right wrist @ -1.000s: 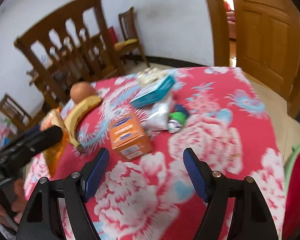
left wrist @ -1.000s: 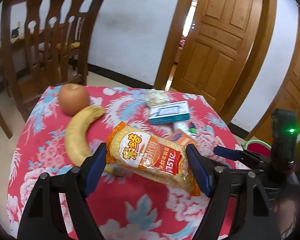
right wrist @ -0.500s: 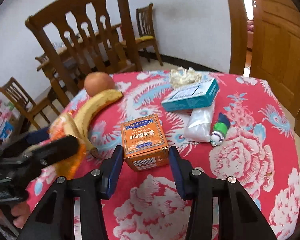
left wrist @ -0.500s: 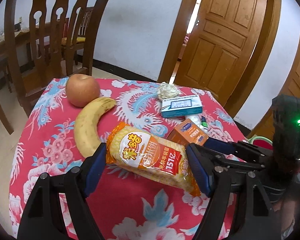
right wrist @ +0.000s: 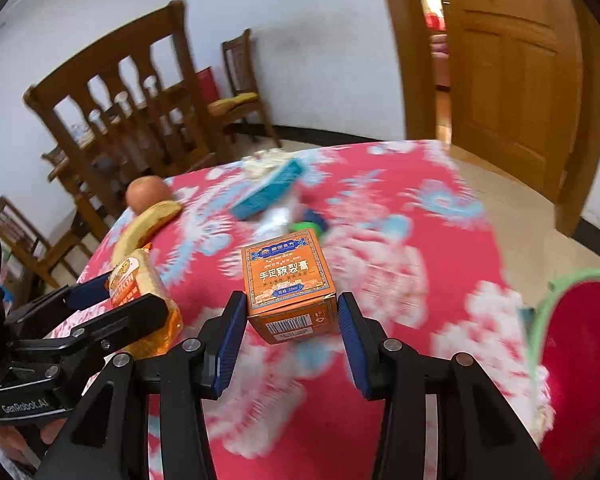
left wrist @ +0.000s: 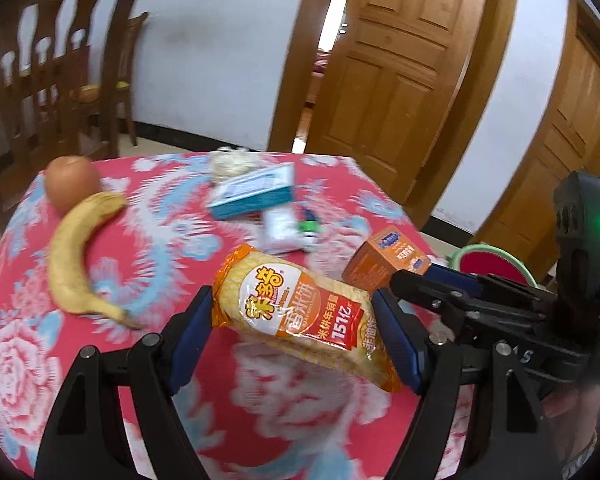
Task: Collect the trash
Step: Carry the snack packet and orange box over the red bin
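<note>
Left hand-held gripper clenched on snack pack | right hand-held gripper clenched on orange box, above tabletop | bin beside.

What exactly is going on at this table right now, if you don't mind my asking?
A person is clearing trash with a pair of handheld tongs. The left tongs are shut on an orange snack packet, held above the red floral tablecloth. The right tongs grip a small orange box, lifted near a red bin with a green rim at the table's edge. An apple, a banana, a teal box and some wrappers remain on the table.
</note>
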`<action>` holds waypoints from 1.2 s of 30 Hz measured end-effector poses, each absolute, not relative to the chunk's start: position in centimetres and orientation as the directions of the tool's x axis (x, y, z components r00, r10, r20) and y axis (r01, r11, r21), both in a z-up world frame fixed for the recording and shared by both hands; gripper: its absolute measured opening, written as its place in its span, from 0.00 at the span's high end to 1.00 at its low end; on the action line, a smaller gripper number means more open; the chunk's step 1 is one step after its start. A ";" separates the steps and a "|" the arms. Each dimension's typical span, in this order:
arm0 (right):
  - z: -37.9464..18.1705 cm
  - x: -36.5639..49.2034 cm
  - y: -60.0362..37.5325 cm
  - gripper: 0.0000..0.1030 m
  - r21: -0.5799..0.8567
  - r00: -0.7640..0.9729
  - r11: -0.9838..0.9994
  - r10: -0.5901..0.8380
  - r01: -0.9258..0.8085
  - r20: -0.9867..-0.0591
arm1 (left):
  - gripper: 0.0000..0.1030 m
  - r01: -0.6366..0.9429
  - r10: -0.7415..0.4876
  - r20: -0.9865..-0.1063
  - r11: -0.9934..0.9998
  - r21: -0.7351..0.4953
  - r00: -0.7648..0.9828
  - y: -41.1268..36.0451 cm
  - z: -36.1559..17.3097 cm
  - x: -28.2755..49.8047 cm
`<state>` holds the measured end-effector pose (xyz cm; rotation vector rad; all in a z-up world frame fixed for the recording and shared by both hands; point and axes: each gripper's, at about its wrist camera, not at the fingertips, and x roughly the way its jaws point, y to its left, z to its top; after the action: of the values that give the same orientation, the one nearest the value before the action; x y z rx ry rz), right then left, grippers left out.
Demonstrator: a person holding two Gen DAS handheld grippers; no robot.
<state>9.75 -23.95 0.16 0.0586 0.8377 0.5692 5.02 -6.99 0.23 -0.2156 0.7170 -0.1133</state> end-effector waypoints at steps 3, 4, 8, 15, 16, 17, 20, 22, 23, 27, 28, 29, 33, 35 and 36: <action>0.6 9.5 -27.3 0.54 0.303 0.555 0.864 0.493 -0.402 -0.670 | 0.24 0.063 -0.203 -0.640 0.970 -0.234 0.741 -9.6 0.1 5.6; 0.8 9.3 -28.4 0.54 0.308 0.568 0.870 0.487 -0.386 -0.663 | 0.24 0.076 -0.213 -0.642 0.969 -0.235 0.736 -10.5 0.0 5.8; 1.3 8.9 -31.7 0.54 0.321 0.604 0.887 0.462 -0.333 -0.649 | 0.24 0.121 -0.239 -0.634 0.967 -0.225 0.735 -13.8 0.2 6.2; 0.9 8.3 -37.9 0.54 0.351 0.658 0.911 0.402 -0.216 -0.637 | 0.24 0.210 -0.304 -0.623 0.952 -0.223 0.720 -19.5 1.0 7.5; 0.8 8.2 -38.9 0.54 0.353 0.666 0.916 0.385 -0.192 -0.639 | 0.24 0.221 -0.314 -0.624 0.949 -0.224 0.716 -20.4 1.1 7.7; 0.7 8.1 -39.7 0.54 0.351 0.670 0.921 0.370 -0.171 -0.644 | 0.24 0.236 -0.329 -0.625 0.944 -0.230 0.708 -21.5 1.0 8.0; 0.2 8.1 -42.2 0.54 0.315 0.681 0.944 0.292 -0.093 -0.672 | 0.24 0.271 -0.362 -0.625 0.932 -0.241 0.691 -24.0 0.8 8.4; -0.1 7.9 -43.8 0.54 0.295 0.687 0.954 0.248 -0.052 -0.683 | 0.24 0.293 -0.388 -0.627 0.922 -0.255 0.676 -25.8 0.7 8.9; -0.3 7.7 -44.7 0.54 0.292 0.691 0.956 0.230 -0.028 -0.686 | 0.24 0.301 -0.398 -0.629 0.917 -0.261 0.667 -26.7 0.5 9.3; -1.0 7.2 -47.4 0.54 0.289 0.710 0.956 0.176 0.041 -0.682 | 0.24 0.314 -0.420 -0.641 0.907 -0.280 0.642 -29.6 0.0 10.3; -1.3 7.3 -48.0 0.54 0.274 0.710 0.960 0.149 0.064 -0.688 | 0.24 0.317 -0.425 -0.646 0.905 -0.283 0.634 -30.3 -0.2 10.6; -1.6 7.2 -48.6 0.54 0.256 0.707 0.963 0.122 0.086 -0.697 | 0.24 0.321 -0.427 -0.650 0.904 -0.284 0.629 -30.9 -0.3 10.8; -2.6 6.9 -50.1 0.54 0.205 0.686 0.969 0.055 0.140 -0.726 | 0.24 0.329 -0.436 -0.648 0.899 -0.288 0.625 -32.1 -1.0 11.0; -3.5 6.6 -51.2 0.54 0.216 0.677 0.961 0.045 0.171 -0.735 | 0.23 0.318 -0.434 -0.656 0.901 -0.296 0.618 -32.4 -1.8 11.0; -3.7 6.6 -51.6 0.54 0.224 0.675 0.958 0.048 0.176 -0.736 | 0.23 0.312 -0.432 -0.660 0.901 -0.300 0.614 -32.3 -2.2 11.1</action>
<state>6.64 -51.55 -3.68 0.2889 0.8300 -0.0731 11.09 -32.34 -2.18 -0.1615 0.8019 -0.4309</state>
